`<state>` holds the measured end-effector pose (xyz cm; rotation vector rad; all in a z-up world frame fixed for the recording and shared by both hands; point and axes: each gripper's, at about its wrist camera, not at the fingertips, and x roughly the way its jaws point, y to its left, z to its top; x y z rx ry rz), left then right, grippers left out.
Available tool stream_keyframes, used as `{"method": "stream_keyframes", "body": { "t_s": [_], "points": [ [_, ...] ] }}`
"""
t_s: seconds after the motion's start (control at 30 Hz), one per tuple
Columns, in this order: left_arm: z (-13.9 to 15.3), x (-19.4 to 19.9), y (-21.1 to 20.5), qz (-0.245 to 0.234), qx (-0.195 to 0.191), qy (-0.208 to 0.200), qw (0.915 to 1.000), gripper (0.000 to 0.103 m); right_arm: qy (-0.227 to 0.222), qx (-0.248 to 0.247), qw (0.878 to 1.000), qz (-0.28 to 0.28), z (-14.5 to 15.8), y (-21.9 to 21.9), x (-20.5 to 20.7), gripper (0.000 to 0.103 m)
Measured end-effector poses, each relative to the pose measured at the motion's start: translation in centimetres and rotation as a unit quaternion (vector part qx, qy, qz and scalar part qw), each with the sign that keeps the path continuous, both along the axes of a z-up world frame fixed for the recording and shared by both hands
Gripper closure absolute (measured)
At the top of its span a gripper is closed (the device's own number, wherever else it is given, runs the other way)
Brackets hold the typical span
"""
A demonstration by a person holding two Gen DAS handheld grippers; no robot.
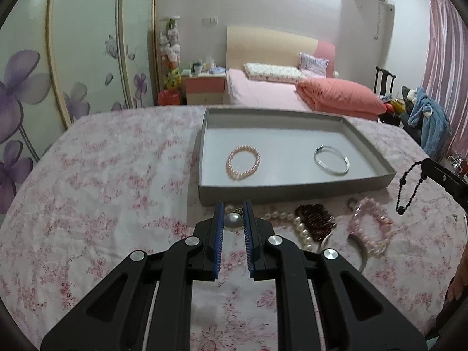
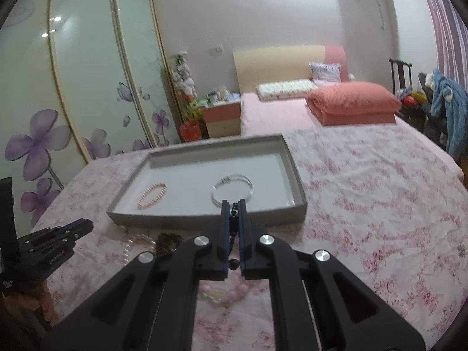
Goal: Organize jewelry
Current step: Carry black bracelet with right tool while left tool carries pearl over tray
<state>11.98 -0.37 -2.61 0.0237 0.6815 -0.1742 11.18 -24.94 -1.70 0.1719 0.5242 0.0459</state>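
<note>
Left gripper (image 1: 233, 219): narrowed on large pearl (image 1: 233, 221). Right gripper (image 2: 233, 223): pinching black bead strand (image 2: 233, 228), tray (image 2: 201, 218) just ahead. Strand's lower end hidden behind fingers.

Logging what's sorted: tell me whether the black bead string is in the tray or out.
Out. The black bead string hangs from the right gripper, shut on it, short of the tray.

Our left gripper (image 1: 233, 219) reaches forward low over the surface, its blue-padded fingers (image 1: 218, 228) drawn close with only a narrow gap between them. Our right gripper (image 2: 234, 219) is raised higher and its fingers (image 2: 225, 228) are pressed nearly together. At the left view's right edge, what seems to be our right hand (image 1: 459, 278) shows blurred.
</note>
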Motion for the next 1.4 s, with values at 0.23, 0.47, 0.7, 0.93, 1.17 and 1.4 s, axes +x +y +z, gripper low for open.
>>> {"method": "stream_keyframes", "body": {
  "t_s": [0.23,0.47,0.7,0.93,1.17,1.4],
  "points": [
    [1.6,-1.2,-0.6,-0.007,-0.013,-0.042,0.9990,0.089,-0.058,-0.023,0.998,0.006,2.2,1.8,-1.6,0.097],
    [3.1,-2.5,-1.3,-0.008,-0.020,-0.094,0.9953,0.089,-0.117,-0.049,0.992,0.000,3.6,3.3,-3.0,0.097],
    [4.2,-2.7,-2.4,-0.015,-0.021,-0.125,0.9919,0.089,-0.150,-0.068,0.986,-0.003,4.7,4.4,-3.1,0.097],
    [5.5,-2.3,-3.4,-0.014,-0.008,-0.162,0.9867,0.089,-0.194,-0.087,0.977,-0.023,6.1,5.0,-3.2,0.097],
    [6.0,-0.8,-4.1,-0.018,-0.010,-0.171,0.9851,0.089,-0.211,-0.096,0.972,-0.029,6.4,5.5,-2.3,0.097],
    [5.8,1.3,-4.3,-0.012,-0.012,-0.166,0.9860,0.089,-0.215,-0.100,0.971,-0.035,6.6,5.4,-0.3,0.097]
  ]
}}
